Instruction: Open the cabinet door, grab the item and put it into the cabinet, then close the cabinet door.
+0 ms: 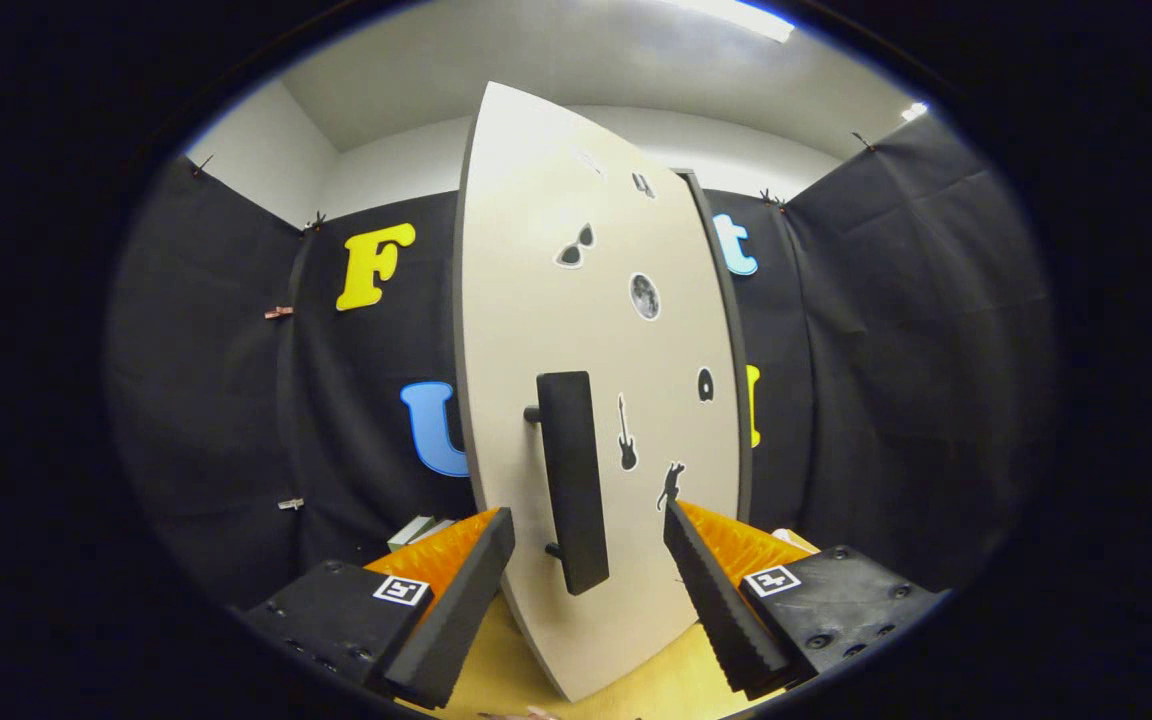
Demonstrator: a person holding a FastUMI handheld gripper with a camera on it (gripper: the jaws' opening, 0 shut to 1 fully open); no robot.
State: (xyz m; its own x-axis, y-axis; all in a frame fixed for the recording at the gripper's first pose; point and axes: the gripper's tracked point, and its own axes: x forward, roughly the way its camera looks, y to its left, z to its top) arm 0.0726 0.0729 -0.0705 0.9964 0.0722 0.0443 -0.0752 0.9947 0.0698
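Dead ahead on the counter (pixel 496 670) stands the cabinet door (pixel 576 300), apparently swung partly out. Its handle (pixel 572 480) sits between the tongs (pixel 591 530), which are spread wide, gripping nothing. Item to stow: possibly the box (pixel 414 530) behind the left finger, can't confirm. Risk: fingers closing off-centre slip off the handle.

Camera rides the tongs (pixel 588 530), facing the cabinet door (pixel 596 330) up close.

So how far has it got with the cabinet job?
Early, it seems. The cabinet door already stands partly swung out. In hand: the hand-held gripper, fingers open, straddles the door's handle without pressing it. Whether the item is stored can't be told; closing remains.
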